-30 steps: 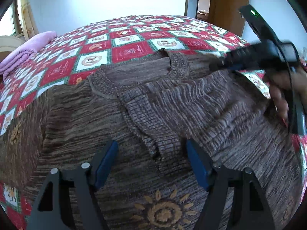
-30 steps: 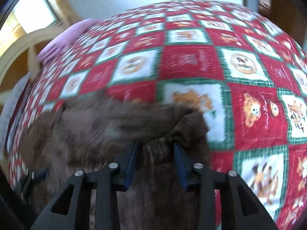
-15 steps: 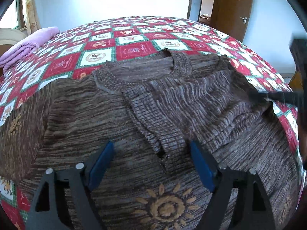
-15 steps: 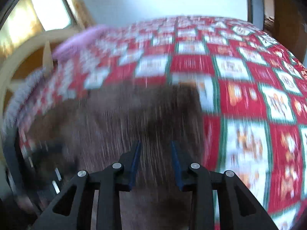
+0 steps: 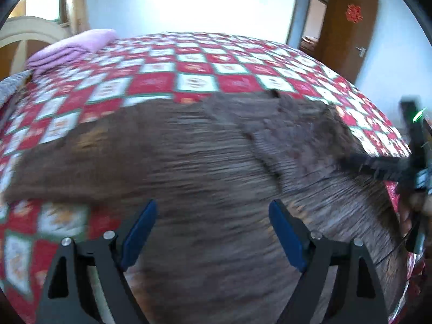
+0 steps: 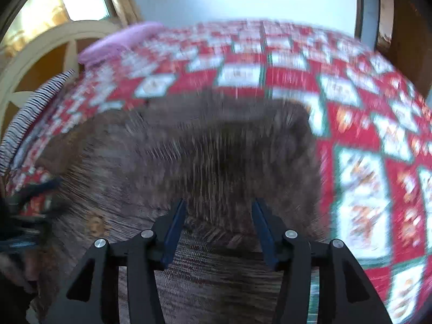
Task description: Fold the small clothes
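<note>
the brown knit sweater (image 5: 205,162) lies spread on the red-and-white patchwork quilt (image 5: 194,81), filling the lower half of both views. the left gripper (image 5: 212,213) is spread wide and opening, nothing pinched. the right gripper (image 6: 218,210) — at 3 o'clock in the left view — is opening too, sweater beneath, pads clear.

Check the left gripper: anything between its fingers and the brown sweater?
Nothing visible. The left gripper, jaws opening with nothing between them, hangs directly over the brown sweater spread on the quilt.
</note>
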The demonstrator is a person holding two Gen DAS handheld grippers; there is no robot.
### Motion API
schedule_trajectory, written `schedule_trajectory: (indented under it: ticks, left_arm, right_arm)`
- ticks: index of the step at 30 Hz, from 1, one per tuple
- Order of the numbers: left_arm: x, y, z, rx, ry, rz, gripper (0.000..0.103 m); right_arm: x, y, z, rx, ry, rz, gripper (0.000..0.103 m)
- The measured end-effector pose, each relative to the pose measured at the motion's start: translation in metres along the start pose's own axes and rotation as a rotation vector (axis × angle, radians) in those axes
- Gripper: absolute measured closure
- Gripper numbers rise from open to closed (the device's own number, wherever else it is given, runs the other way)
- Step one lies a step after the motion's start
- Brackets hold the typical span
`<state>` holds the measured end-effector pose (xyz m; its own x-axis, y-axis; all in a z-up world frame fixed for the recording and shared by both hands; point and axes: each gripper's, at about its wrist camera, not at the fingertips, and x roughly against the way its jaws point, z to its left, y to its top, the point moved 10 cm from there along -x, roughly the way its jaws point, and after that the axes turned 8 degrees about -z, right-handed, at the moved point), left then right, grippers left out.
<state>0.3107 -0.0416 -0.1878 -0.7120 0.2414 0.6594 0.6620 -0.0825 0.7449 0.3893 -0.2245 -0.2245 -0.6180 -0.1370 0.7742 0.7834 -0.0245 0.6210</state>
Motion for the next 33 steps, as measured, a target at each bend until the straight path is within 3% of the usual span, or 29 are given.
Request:
schedule_trajectory:
  ticks: [1, 3, 8, 12, 13, 14, 15, 19, 26, 30, 33]
  left_arm:
    - [0.01, -0.002, 0.016, 0.007, 0.018, -0.007, 0.015]
    - [0.025, -0.007, 0.051, 0.022, 0.072, -0.021, 0.009]
    - [0.047, -0.026, 0.149, 0.09, 0.235, -0.017, 0.007]
    - [0.058, -0.037, 0.2, 0.185, 0.3, -0.02, 0.007]
    - [0.06, -0.039, 0.209, 0.202, 0.312, -0.022, 0.007]
    - [0.062, -0.041, 0.22, 0.228, 0.322, -0.026, 0.007]
    - [0.062, -0.042, 0.227, 0.246, 0.325, -0.027, 0.007]
    - [0.057, -0.045, 0.252, 0.315, 0.329, -0.024, 0.007]
    - [0.043, -0.037, 0.275, 0.484, 0.336, -0.047, 0.011]
    - [0.027, -0.028, 0.275, 0.543, 0.287, -0.039, 0.035]
    - [0.015, -0.018, 0.275, 0.596, 0.252, -0.045, 0.04]
  right_arm:
    - [0.005, -0.002, 0.004, 0.043, -0.034, -0.041, 0.05]
    - [0.014, -0.007, 0.013, 0.097, -0.072, -0.03, 0.05]
    - [0.027, 0.023, 0.043, 0.049, 0.025, -0.11, 0.05]
    - [-0.01, 0.019, 0.083, 0.078, 0.076, -0.033, 0.05]
    - [-0.022, 0.008, 0.092, 0.099, 0.067, 0.012, 0.05]
    - [-0.02, 0.007, 0.096, 0.138, 0.03, -0.015, 0.049]
    - [-0.017, 0.006, 0.101, 0.172, 0.006, -0.036, 0.049]
    - [-0.001, 0.0, 0.125, 0.165, 0.099, -0.063, 0.049]
    - [-0.01, -0.027, 0.143, 0.29, 0.029, -0.101, 0.046]
    - [-0.009, -0.028, 0.139, 0.292, -0.003, -0.139, 0.038]
    - [-0.007, -0.029, 0.135, 0.271, 0.008, -0.144, 0.036]
